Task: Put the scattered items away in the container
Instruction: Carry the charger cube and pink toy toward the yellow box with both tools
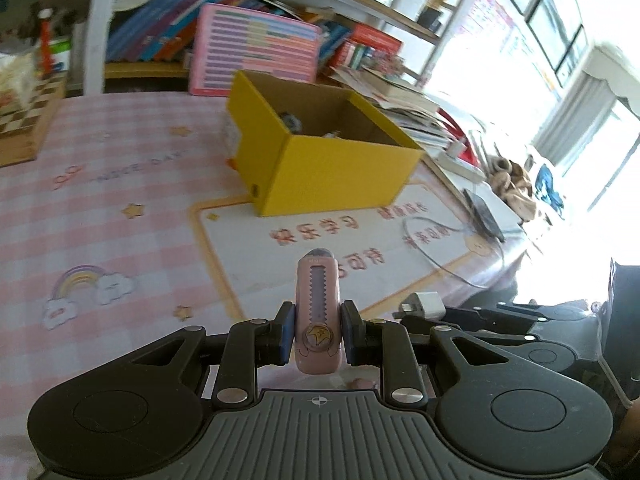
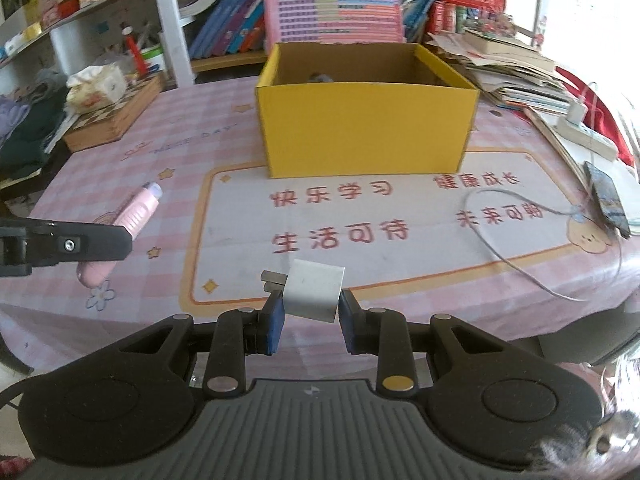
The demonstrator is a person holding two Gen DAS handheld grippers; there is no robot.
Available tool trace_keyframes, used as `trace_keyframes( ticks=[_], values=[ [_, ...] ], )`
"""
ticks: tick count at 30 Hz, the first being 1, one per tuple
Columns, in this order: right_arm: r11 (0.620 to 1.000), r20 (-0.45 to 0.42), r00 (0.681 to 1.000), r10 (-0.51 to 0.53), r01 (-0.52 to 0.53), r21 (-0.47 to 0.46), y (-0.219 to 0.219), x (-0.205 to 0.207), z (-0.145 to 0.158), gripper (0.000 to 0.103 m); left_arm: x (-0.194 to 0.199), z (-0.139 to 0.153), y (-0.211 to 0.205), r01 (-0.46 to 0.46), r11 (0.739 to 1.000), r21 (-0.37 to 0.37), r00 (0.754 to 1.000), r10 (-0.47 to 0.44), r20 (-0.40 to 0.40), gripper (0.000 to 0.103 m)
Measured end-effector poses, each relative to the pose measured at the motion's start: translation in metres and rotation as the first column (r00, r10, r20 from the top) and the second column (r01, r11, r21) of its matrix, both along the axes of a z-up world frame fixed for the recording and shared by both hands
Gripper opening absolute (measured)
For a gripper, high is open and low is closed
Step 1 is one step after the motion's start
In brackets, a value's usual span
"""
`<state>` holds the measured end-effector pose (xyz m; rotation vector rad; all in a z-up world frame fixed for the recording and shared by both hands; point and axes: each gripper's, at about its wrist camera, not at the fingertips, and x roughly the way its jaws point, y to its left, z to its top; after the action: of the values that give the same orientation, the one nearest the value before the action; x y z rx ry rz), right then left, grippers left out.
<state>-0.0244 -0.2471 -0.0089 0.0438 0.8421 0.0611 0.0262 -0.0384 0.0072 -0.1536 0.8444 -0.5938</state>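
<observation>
Your left claw is pinching a pink utility knife; your right claw is pinching a white charger plug. Both hang above the bench, short of the yellow box, which stands open at the far edge of the printed mat with something grey already inside. Carry each over the near wall before letting go, 1 at a time. Cluttered bookshelves stand behind; a cable trails on the right.
</observation>
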Motion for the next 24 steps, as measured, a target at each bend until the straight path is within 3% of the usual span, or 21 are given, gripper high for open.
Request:
trace_keyframes(
  ticks=[11,24],
  values=[
    [0.998,-0.007,0.998,-0.064,0.064,0.016,-0.032,0.003,-0.002,0.027,0.012,0.002,-0.038,0.062,0.998,0.005,0.998,-0.062,0.000,0.023],
    [0.998,-0.026,0.997,-0.068,0.068,0.004,-0.057,0.022,-0.007,0.027,0.033,-0.005,-0.071,0.098,0.995,0.005,0.995,-0.098,-0.032,0.023]
  ],
)
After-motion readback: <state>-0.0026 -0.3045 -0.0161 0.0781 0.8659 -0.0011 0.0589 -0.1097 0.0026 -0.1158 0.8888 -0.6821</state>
